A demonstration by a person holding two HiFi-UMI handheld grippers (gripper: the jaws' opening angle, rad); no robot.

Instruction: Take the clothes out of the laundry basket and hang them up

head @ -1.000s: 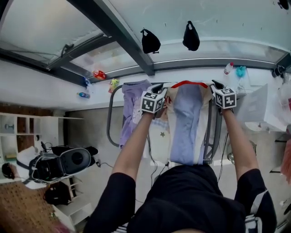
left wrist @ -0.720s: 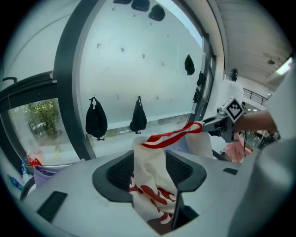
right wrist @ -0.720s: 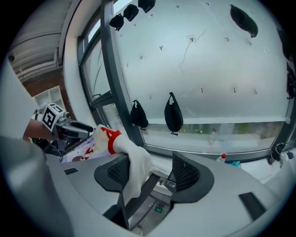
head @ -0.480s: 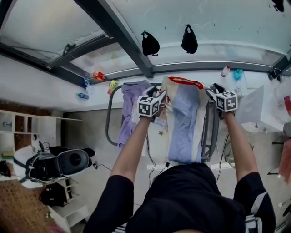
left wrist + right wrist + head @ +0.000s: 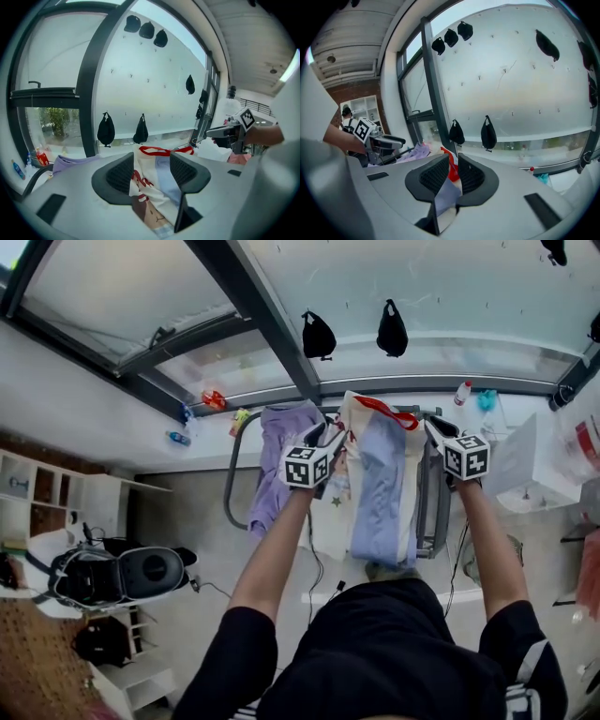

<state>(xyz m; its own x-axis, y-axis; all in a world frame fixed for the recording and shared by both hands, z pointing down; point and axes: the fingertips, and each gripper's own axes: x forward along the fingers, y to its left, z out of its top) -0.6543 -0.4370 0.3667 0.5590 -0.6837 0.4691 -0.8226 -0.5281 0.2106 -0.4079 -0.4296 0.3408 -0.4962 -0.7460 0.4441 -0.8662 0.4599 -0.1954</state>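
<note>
A white garment with a red-trimmed neck and a pale blue panel (image 5: 380, 474) drapes over the grey drying rack (image 5: 230, 488). My left gripper (image 5: 328, 435) is at its left edge. In the left gripper view the jaws (image 5: 152, 171) stand wide open; the printed cloth (image 5: 150, 197) lies loose between them. My right gripper (image 5: 433, 427) is at the garment's right edge. Its jaws (image 5: 453, 166) are closing, and the red trim and blue cloth (image 5: 446, 194) are pinched between the pads. A purple garment (image 5: 277, 456) hangs on the rack's left side.
Two black bags (image 5: 319, 334) (image 5: 392, 329) hang on the frosted window above the rack. Bottles (image 5: 461, 392) and small items stand on the sill. A dark window beam (image 5: 253, 315) runs diagonally. A black stroller (image 5: 141, 573) and white shelving (image 5: 56, 507) are at the left.
The left jaws have let go and opened wide. The right jaws opened and have narrowed again on the garment's edge. The red collar now lies further over the rack, beyond both grippers.
</note>
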